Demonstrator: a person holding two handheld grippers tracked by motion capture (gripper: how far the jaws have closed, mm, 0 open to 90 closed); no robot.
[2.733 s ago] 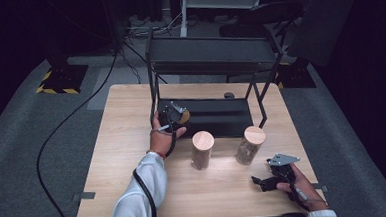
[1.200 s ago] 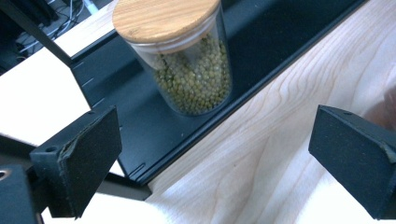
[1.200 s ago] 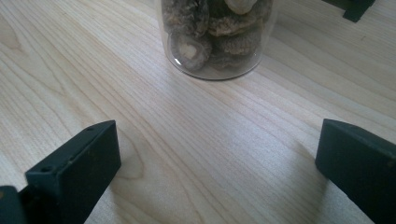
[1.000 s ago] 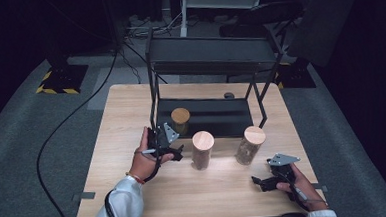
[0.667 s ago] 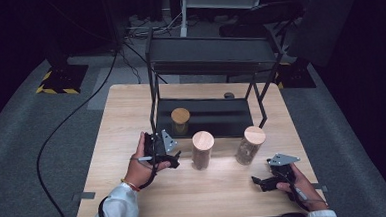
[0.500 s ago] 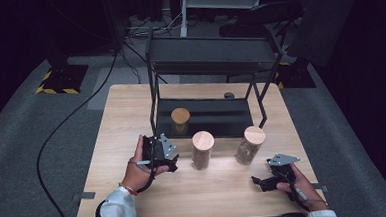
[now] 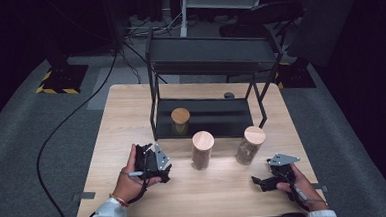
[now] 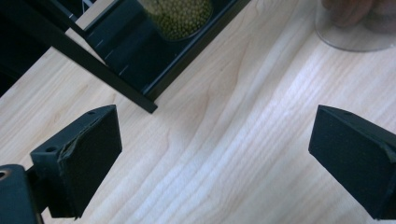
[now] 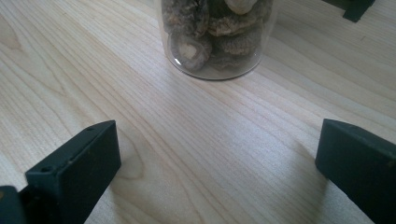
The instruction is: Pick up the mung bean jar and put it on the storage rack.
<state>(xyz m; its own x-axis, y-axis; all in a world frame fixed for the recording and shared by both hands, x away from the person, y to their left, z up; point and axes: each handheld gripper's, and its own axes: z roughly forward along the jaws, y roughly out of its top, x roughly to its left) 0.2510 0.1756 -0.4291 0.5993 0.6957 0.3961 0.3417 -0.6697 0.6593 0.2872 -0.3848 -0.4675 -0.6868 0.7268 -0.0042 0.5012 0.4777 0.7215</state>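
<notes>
A jar of green beans (image 7: 180, 120) with a wooden lid stands on the lower shelf of the black rack (image 7: 208, 55); its base (image 8: 180, 16) shows ahead of my left jaws. Two more wood-lidded jars stand on the table in front of the rack: a middle jar (image 7: 202, 149) and a jar of dried mushrooms (image 7: 249, 144). My left gripper (image 7: 153, 163) is open over bare wood, left of the middle jar (image 8: 355, 23), holding nothing (image 8: 219, 154). My right gripper (image 7: 267, 179) is open near the front right, with the mushroom jar (image 9: 215, 37) just ahead and nothing between its jaws (image 9: 217, 158).
The rack's lower shelf edge (image 8: 140, 93) runs diagonally ahead of the left jaws. A rack foot (image 9: 355, 8) sits beyond the mushroom jar. A small dark object (image 7: 229, 95) lies behind the rack. Bare table (image 7: 220, 192) lies between the two grippers.
My left gripper let go of the green-bean jar on the lower shelf and drew back toward the table's front. The right gripper has stayed put.
</notes>
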